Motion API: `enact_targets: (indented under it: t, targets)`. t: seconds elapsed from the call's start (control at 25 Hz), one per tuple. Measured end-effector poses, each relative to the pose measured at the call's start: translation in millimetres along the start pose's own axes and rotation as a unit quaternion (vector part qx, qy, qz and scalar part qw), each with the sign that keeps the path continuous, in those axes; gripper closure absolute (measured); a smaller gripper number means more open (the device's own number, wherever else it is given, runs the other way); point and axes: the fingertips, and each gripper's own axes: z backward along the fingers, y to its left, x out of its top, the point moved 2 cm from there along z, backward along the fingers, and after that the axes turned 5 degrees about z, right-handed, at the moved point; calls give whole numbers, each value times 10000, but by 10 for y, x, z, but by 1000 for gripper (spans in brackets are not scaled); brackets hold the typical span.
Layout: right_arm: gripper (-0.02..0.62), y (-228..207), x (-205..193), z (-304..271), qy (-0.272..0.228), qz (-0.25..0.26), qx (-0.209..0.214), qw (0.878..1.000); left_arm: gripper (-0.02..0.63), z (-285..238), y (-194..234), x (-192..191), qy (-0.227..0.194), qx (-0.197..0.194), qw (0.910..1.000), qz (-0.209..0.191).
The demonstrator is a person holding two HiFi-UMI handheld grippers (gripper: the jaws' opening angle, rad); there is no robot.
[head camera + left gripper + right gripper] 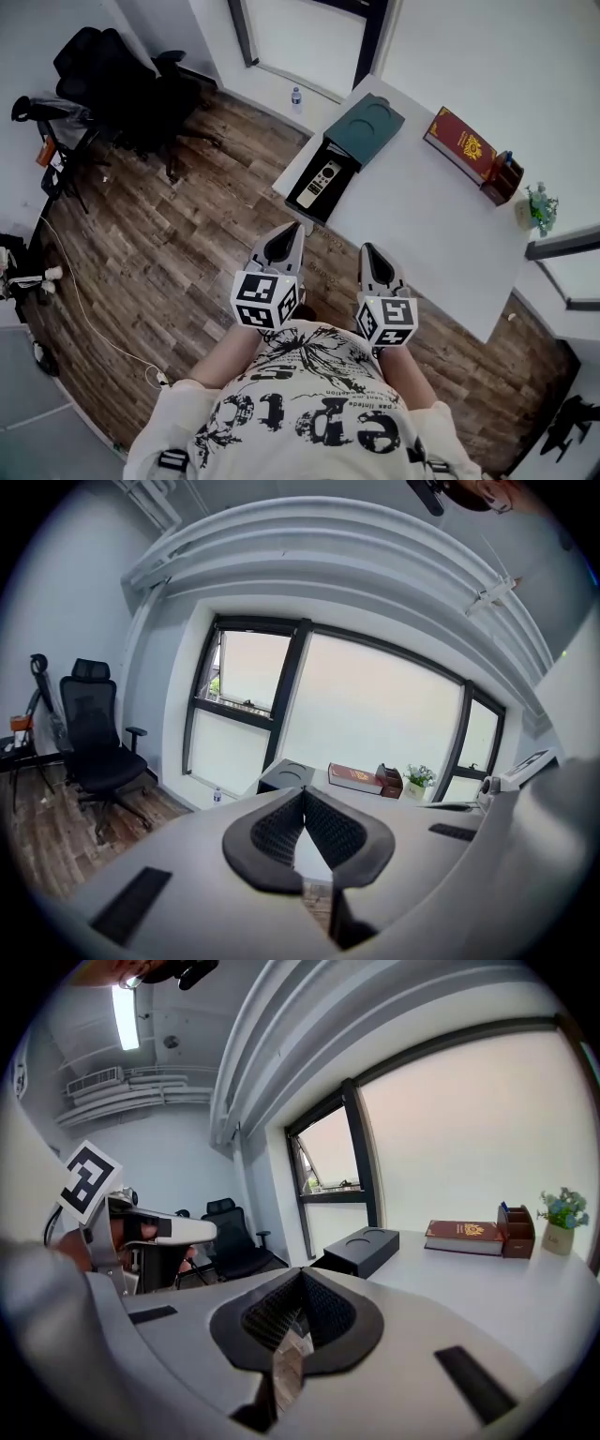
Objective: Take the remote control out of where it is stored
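Observation:
A white remote control [319, 181] lies in the pulled-out tray [339, 153] of a dark green box [370, 124] at the white table's [422, 234] left end. The box [286, 773] also shows far ahead in the left gripper view, and in the right gripper view as a dark block [361, 1246]. My left gripper [284, 234] [304, 794] hangs over the floor just short of the table edge, shut and empty. My right gripper [367, 251] [302, 1274] sits beside it at the table's near edge, its jaws meeting at the tips with nothing between them.
A red book [461, 139], a brown pen holder [506, 178] and a small potted plant [539, 208] stand along the table's far side. A black office chair [122, 84] is at the left on the wood floor. A water bottle [296, 98] stands by the window.

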Motion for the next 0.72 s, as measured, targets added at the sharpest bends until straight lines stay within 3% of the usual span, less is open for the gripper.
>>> enact_targets:
  t: [0.32,0.72]
  targets:
    - [592,174,35,-616,337,-177,-265,9989,595,-485,550,-8,484,-263,9985,-63]
    - [592,-350,-87,-1160,746,-209,-388,9962,595,-1276,647,-360,1445,-300,9884,-370]
